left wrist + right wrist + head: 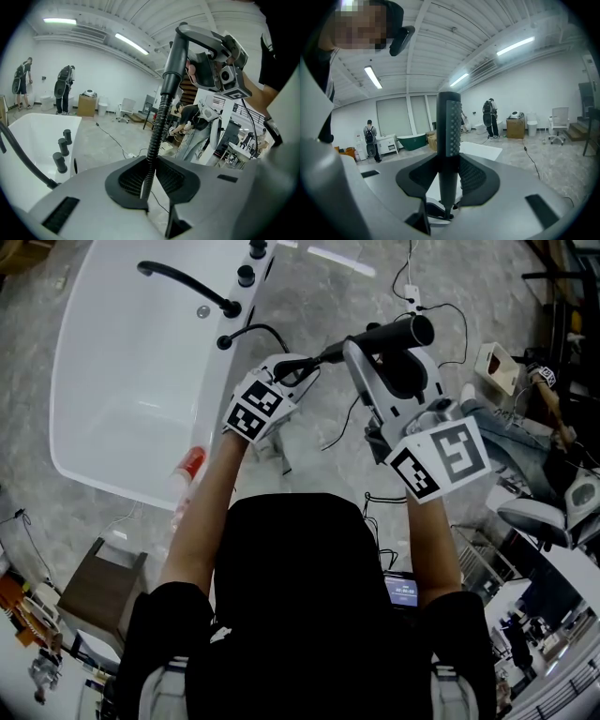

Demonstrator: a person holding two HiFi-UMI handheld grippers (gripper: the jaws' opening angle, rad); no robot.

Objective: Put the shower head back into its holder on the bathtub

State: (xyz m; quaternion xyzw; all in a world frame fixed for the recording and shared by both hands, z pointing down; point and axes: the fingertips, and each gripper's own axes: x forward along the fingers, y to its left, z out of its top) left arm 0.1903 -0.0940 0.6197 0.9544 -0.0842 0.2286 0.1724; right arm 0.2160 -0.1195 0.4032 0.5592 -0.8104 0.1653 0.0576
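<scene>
The black shower head (pixel 401 334) lies level in the air to the right of the white bathtub (pixel 112 418), with my right gripper (pixel 373 345) shut on its handle. In the right gripper view the shower head (pixel 448 136) stands upright between the jaws of the right gripper (pixel 449 180). Its ribbed black hose (pixel 251 331) loops down to the tub's rim. My left gripper (pixel 292 373) is shut on the hose just behind the handle. In the left gripper view the hose (pixel 154 140) rises from the left gripper (pixel 148 180) to the shower head (pixel 174 51).
A black faucet (pixel 187 282) arches over the tub, with black knobs (pixel 251 263) on the rim. A red bottle (pixel 190 465) sits on the near rim. Cables (pixel 412 296) trail over the floor. Desks and a chair (pixel 539 512) crowd the right. People (pixel 63 89) stand far off.
</scene>
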